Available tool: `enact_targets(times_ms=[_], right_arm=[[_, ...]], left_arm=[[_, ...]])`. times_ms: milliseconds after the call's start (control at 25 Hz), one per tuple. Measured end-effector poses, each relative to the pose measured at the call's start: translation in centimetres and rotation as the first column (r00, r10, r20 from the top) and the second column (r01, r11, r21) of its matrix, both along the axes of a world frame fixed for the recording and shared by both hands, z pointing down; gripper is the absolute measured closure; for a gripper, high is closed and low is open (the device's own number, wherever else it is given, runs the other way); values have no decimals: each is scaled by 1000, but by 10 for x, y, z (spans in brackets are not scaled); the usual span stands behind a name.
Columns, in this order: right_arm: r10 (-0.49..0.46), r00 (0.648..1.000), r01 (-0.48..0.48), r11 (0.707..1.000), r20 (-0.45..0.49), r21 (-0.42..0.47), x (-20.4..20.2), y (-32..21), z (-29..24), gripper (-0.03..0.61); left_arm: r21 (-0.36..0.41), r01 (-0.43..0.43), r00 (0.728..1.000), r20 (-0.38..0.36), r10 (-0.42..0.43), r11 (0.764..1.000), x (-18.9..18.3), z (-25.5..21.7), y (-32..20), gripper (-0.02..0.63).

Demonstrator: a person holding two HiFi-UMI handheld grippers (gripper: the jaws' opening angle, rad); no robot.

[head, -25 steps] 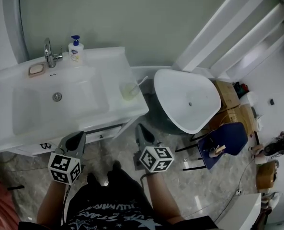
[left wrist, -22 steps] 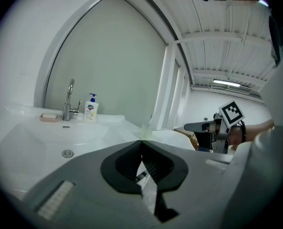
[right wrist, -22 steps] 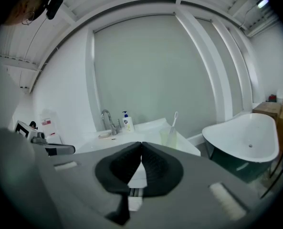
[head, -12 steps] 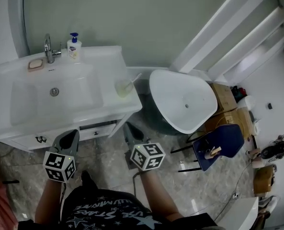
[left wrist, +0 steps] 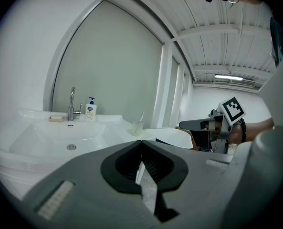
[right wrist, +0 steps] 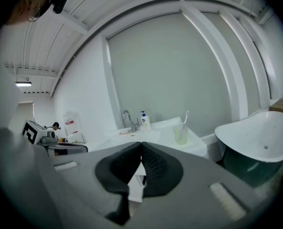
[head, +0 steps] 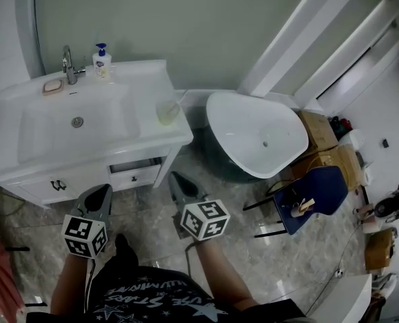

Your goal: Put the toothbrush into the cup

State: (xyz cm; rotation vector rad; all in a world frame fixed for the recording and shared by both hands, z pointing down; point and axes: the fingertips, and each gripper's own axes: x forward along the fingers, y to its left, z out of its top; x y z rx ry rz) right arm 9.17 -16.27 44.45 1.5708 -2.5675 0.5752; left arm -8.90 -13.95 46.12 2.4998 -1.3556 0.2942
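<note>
On the sink's (head: 24, 170) right ledge, a toothbrush (head: 176, 103) stands in a cup (head: 163, 112), bathtub (head: 253, 136) alongside; left gripper (head: 104, 191) and right gripper (head: 177, 180) hover before the sink, jaws pressed together.

head view: overhead, steeply down, far | gripper views: low, near-level, facing sink (left wrist: 50, 138) | shared: sink, cup (right wrist: 181, 135)

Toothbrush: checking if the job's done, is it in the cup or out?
In: the toothbrush leans inside the cup, head above the rim.

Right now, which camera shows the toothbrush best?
The right gripper view: the toothbrush stands clear, leaning in the cup. The head view and left gripper view show it smaller and fainter.
</note>
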Motion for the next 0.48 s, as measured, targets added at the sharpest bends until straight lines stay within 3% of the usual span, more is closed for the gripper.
enact_targets(times_ms=[480], right_arm=[[-27, 999, 27, 1000, 25, 4, 37, 92, 3, 574]], left_arm=[[-23, 48, 999, 9, -48, 999, 28, 7, 103, 604]])
